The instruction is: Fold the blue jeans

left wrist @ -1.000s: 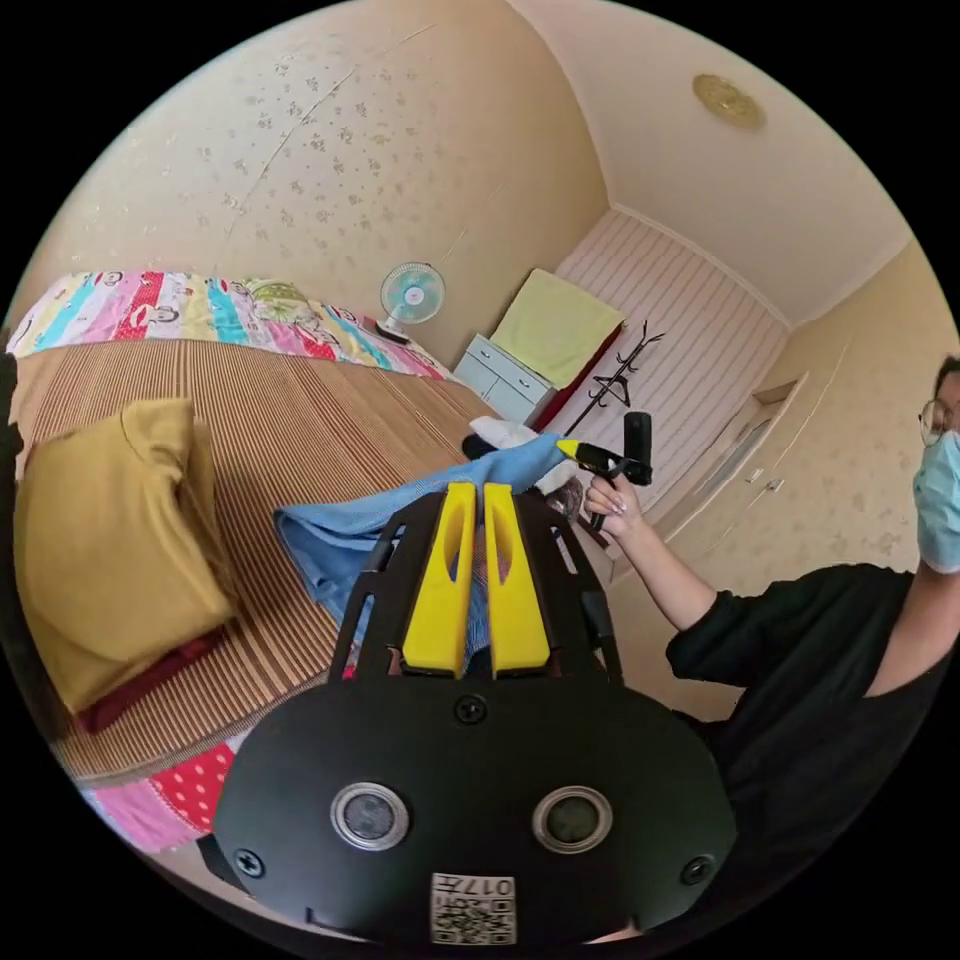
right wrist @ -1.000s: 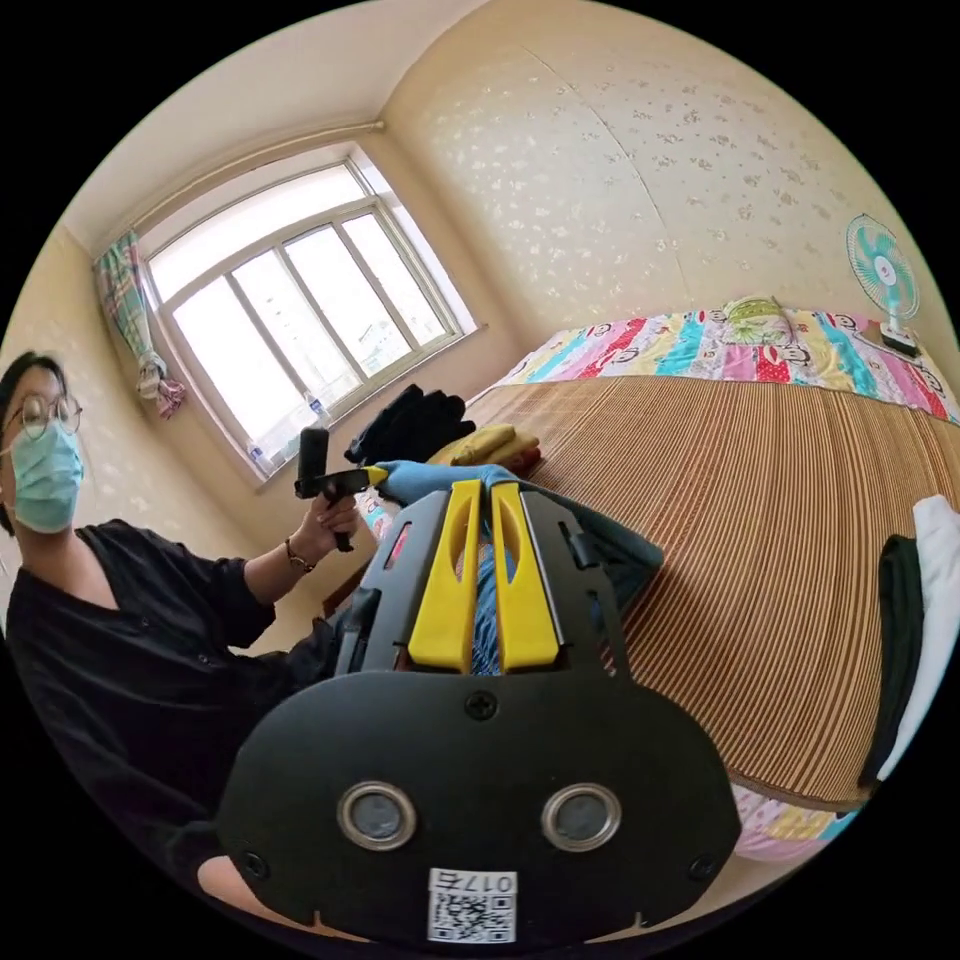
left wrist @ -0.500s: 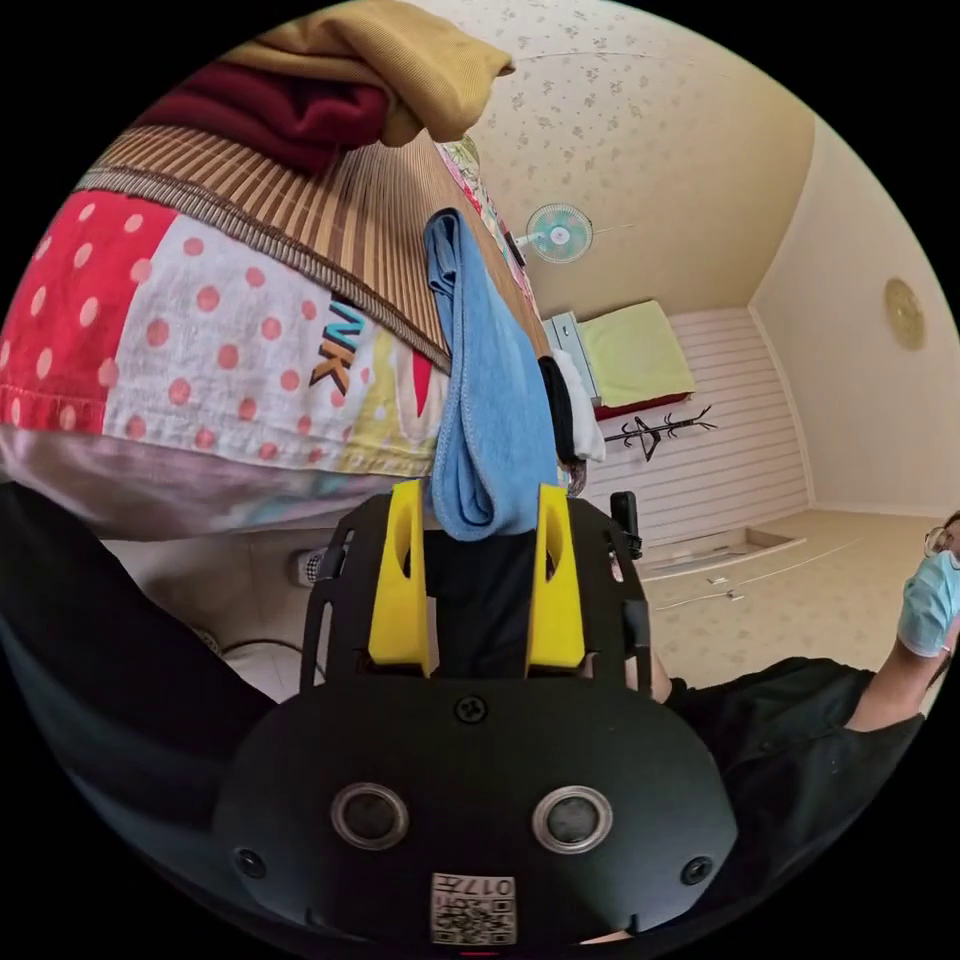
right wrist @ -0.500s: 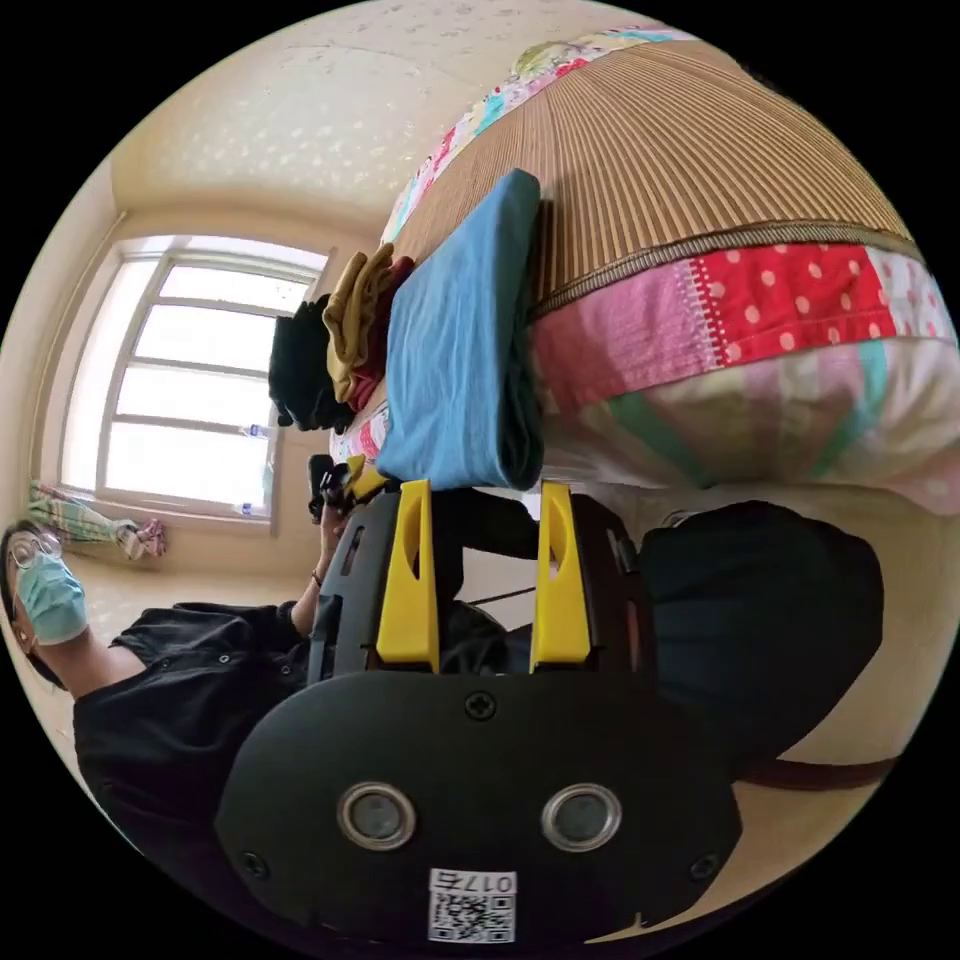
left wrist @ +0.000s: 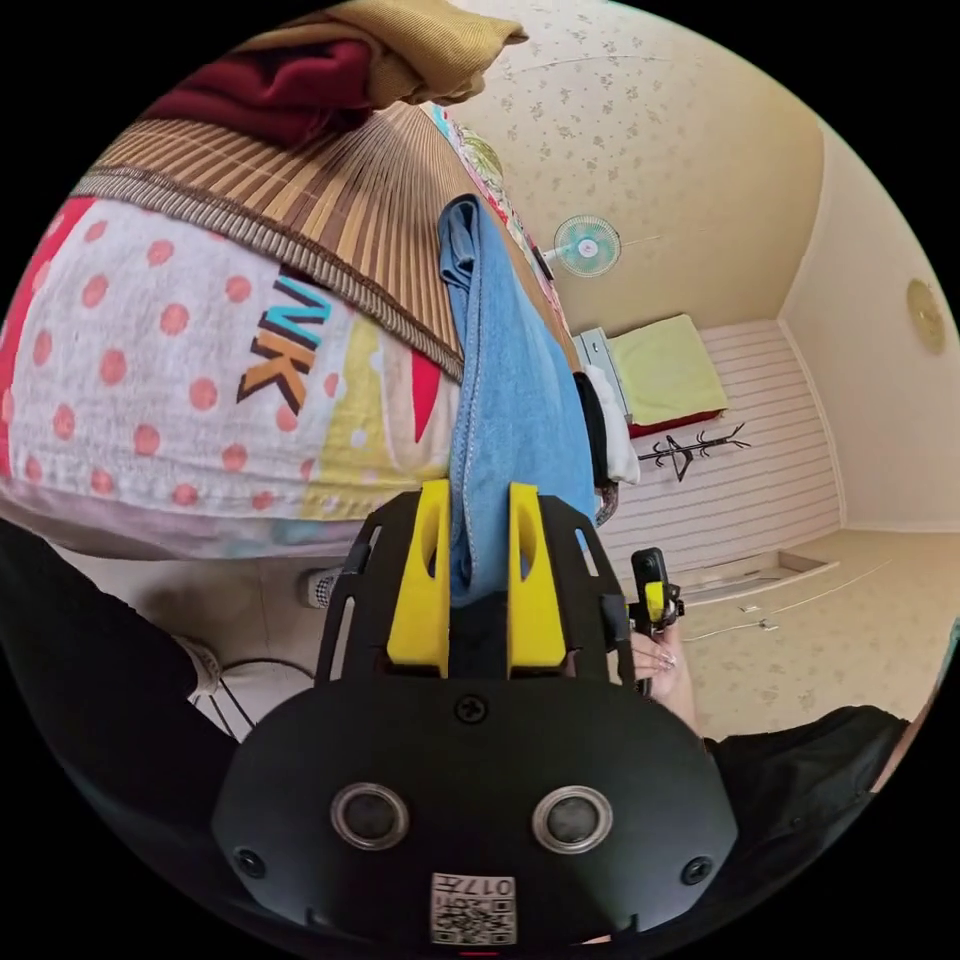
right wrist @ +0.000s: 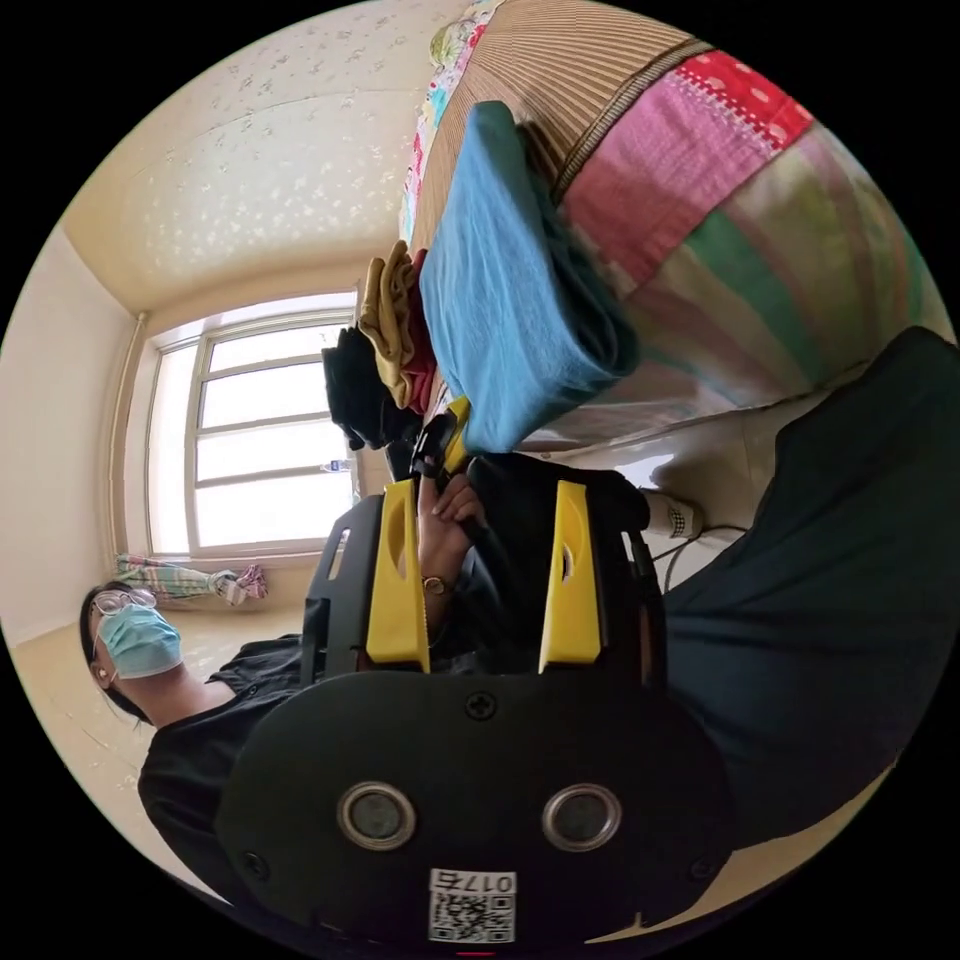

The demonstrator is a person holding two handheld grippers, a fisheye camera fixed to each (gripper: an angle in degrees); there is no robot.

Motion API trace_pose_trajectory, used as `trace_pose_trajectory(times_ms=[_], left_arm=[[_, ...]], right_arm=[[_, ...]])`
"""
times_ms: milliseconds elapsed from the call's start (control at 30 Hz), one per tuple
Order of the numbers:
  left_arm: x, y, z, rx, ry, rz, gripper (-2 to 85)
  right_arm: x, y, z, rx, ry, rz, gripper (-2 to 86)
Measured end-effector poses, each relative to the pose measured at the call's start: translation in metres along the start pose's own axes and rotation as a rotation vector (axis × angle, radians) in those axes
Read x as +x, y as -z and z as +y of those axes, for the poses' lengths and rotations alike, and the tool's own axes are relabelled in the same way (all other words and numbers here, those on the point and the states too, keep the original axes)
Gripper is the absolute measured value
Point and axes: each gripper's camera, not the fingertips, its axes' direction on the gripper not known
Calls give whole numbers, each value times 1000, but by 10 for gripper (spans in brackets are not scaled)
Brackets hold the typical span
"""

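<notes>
Two tools in play, doing different things. The left tool [left wrist: 477,545] has its yellow jaws drawn in on the hanging edge of the blue jeans [left wrist: 510,400], the denim running down between them; it looks pinched, though the contact sits low in the left gripper view. The right tool [right wrist: 483,580] stands with jaws spread wide, nothing between them, just below the jeans' folded edge [right wrist: 520,310] in the right gripper view.

Location: the jeans lie folded at the near edge of the bed, on the striped bamboo mat [left wrist: 330,200], with one end drooping over the patchwork bedsheet [left wrist: 190,370]. A stack of mustard and dark red clothes [left wrist: 330,60] sits further along the mat, apart from the denim.

Judgement: a re-grip for the next fold. To do it well, the right tool should close on the free corner through all layers, level with the left, before either lifts. Uneven grips would likely skew the fold. Keep the denim taut between tools and carry it well onto the mat, away from the stack.
</notes>
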Motion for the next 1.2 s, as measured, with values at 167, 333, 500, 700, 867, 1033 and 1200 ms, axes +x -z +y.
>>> trace_pose_trajectory(times_ms=[167, 333, 500, 700, 867, 1033, 1200], left_arm=[[3, 6, 17, -9, 107, 142, 63], [20, 1, 37, -38, 193, 284, 62], [39, 3, 49, -93, 211, 325, 58], [51, 25, 54, -101, 141, 310, 54], [57, 35, 61, -145, 63, 278, 53], [57, 31, 63, -167, 87, 309, 52], [62, 35, 55, -160, 134, 358, 52]], right_arm=[[24, -28, -10, -35, -19, -96, 259], [46, -47, -17, 86, 5, -255, 296], [70, -32, -16, 288, 8, -455, 248], [67, 2, 9, 460, 36, -449, 73], [44, 27, 20, 425, 164, -305, 62], [71, 32, 25, 348, 6, -303, 131], [61, 32, 59, 295, -54, -318, 224]])
